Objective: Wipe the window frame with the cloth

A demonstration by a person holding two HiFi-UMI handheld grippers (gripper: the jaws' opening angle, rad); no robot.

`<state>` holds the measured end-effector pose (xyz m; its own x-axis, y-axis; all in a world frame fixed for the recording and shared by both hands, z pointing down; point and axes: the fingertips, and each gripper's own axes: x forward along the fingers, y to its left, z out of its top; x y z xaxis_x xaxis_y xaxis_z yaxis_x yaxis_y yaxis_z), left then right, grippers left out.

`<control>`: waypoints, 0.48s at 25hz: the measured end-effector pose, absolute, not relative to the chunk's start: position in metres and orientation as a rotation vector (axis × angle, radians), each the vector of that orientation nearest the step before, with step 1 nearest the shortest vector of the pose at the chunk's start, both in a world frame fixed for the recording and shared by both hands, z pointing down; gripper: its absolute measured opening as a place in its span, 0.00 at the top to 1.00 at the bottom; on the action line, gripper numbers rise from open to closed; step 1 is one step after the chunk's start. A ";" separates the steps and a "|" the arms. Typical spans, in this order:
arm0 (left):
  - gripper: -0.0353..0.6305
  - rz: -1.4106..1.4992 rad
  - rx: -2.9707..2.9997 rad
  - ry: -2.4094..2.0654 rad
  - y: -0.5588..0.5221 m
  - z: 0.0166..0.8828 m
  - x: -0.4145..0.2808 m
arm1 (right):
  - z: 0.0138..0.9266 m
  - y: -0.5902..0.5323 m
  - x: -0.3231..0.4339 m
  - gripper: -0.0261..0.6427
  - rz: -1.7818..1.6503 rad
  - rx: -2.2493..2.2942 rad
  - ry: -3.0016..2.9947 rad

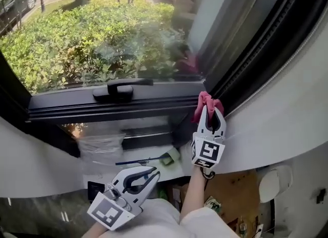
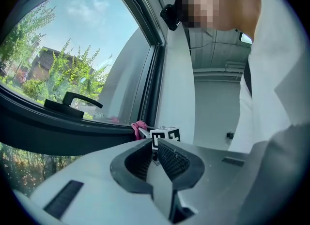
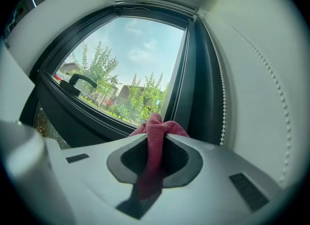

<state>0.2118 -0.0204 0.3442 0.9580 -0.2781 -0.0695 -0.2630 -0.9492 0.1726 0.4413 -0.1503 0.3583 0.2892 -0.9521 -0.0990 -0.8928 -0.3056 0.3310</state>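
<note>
Left tongs (image 1: 152, 172) sit lowest and nearest, close over the person's white garment (image 1: 164, 221), tips angled up and to the right, well apart from the window frame (image 1: 102, 108). Clenched on nothing: the left gripper view shows the ribbed pads (image 2: 174, 158) all but meeting, with nothing between them. Right forearm (image 1: 192, 193) is bare and rises almost straight up the middle of the head view, stretched out, wrist in line with the arm. Right tongs (image 1: 211, 110) at its end point up at the frame's lower right corner, marker cube (image 1: 207, 152) facing the camera. These tongs are clamped on the pink cloth (image 3: 151, 156). The right gripper view shows it pinched between both pads, a bunch sticking out past the tips and a tail hanging back toward the camera. The bunch sits where the frame's dark lower member meets its right-hand side. It looks pressed to the frame in the head view, but actual contact can't be confirmed. Right of that corner, a bead cord (image 3: 222, 93) hangs along the white curved wall (image 1: 277, 114). Further left on the lower member, the black handle (image 1: 122, 89) lies flat, well clear of the cloth. Outside: green shrubs (image 1: 87, 42), trees (image 3: 97, 69), sky (image 3: 140, 40).
</note>
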 end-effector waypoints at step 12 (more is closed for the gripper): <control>0.88 -0.151 2.951 -0.453 -0.017 0.343 0.207 | 0.361 -0.152 0.428 0.88 -0.346 2.386 -1.778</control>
<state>0.2074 -0.0173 0.3430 0.9492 -0.3051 -0.0765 -0.2897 -0.9428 0.1650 0.4284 -0.1517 0.3608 0.2727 -0.9572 -0.0966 -0.9237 -0.2885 0.2521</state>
